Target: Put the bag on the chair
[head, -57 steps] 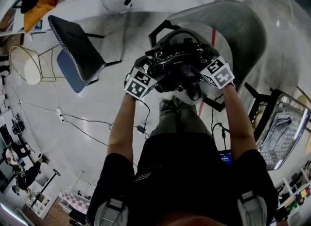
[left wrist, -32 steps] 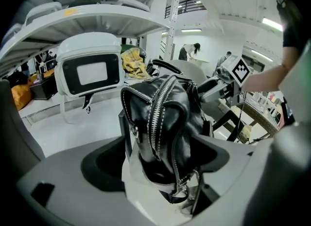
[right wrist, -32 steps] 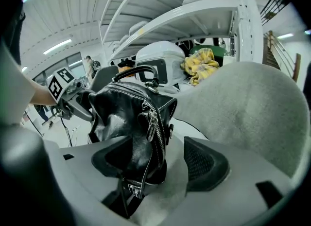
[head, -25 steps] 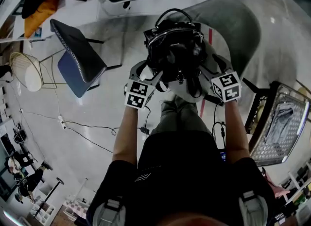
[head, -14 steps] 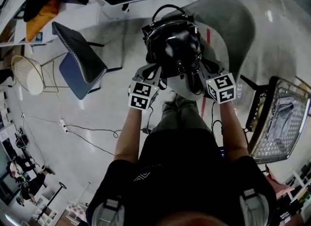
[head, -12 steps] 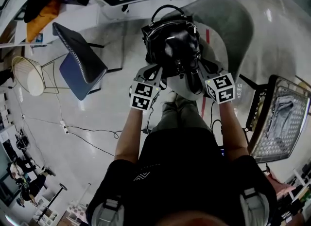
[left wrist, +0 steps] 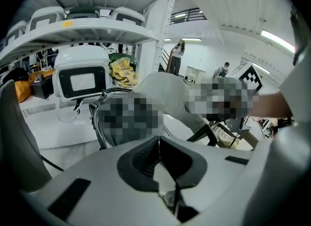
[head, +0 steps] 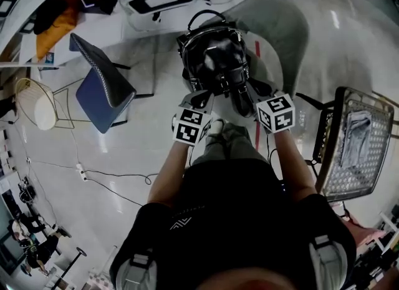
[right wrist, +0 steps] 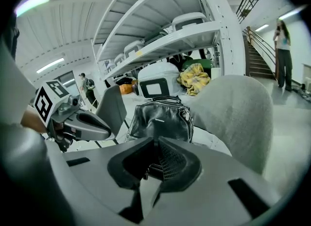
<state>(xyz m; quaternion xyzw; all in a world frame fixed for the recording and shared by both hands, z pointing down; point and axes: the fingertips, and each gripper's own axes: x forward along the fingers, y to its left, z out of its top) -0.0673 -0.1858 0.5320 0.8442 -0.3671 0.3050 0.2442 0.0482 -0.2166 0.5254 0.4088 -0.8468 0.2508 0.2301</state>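
**A:** Over the seat of the grey chair (head: pixel 282 30), the bag (head: pixel 215 64) is held upright. In the right gripper view it looks set on the pale seat. Contact at the base can't be confirmed from above.

**B:** Jaws?

**A:** Left gripper (head: pixel 201 100): clenched, with a small metal fitting pinched low between the pads. It is judged to be strap hardware of the bag. Right gripper (head: pixel 250 90): clenched as well, with a dark strap and ring caught between the pads.

**B:** What could go wrong?

**A:** Two things are expected.
1. If the bag is let go before the base is fully seated, it could tip forward off the front edge. The leather is soft and the seat is curved.
2. If the jaws are pulled back before they are fully opened, the strap could stay snagged on the pads and the bag could be dragged off.

**B:** Containers?

**A:** The bag looks zipped shut, so nothing inside can be seen. A wire basket (head: pixel 368 167) is placed off to the right of the chair, and a grey cloth (head: pixel 356 125) is lying in it. Neither is involved in the task.
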